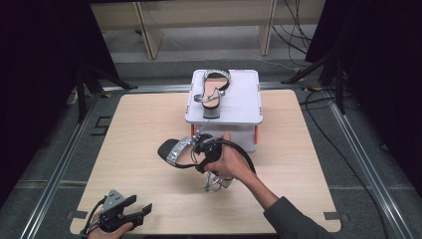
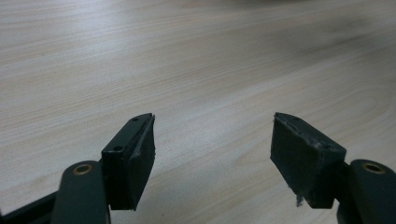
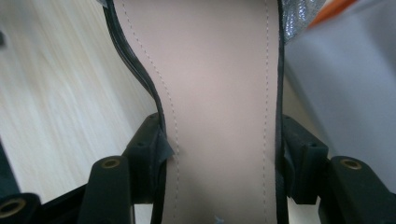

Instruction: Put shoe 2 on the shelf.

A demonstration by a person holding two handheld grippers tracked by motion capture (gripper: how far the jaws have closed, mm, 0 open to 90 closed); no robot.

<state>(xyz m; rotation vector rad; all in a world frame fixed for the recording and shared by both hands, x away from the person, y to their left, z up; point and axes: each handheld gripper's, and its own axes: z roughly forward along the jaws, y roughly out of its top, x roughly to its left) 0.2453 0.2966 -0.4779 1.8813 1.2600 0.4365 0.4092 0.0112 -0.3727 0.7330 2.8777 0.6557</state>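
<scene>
- The right tool (image 3: 219, 158) is clamped across the waist of a sandal (image 3: 215, 93), one jaw on each edge of its pale pink insole; the high view shows that sandal (image 1: 186, 152) held off the surface (image 1: 139, 129), toe to the left and silver heel down beside the hand (image 1: 229, 162).
- The left tool (image 2: 212, 149) is parted with nothing between its jaws, resting low at the near left corner of the surface, well apart from the work.
- Just beyond the held sandal stands a white box (image 1: 244, 99) with orange catches, lid side up. On its top lies a second sandal (image 1: 214, 89), at the left half, leaving the right half bare.
- Judged from the pair, the held sandal probably belongs beside its mate on that bare half.
- Risk: the grip bears only on the thin sole edges, so the heavy heel could pivot the shoe in the jaws.
- Risk: the dangling silver straps or heel could catch the box rim on the way up, or knock the resting sandal.
- What is inside the box cannot be told.
</scene>
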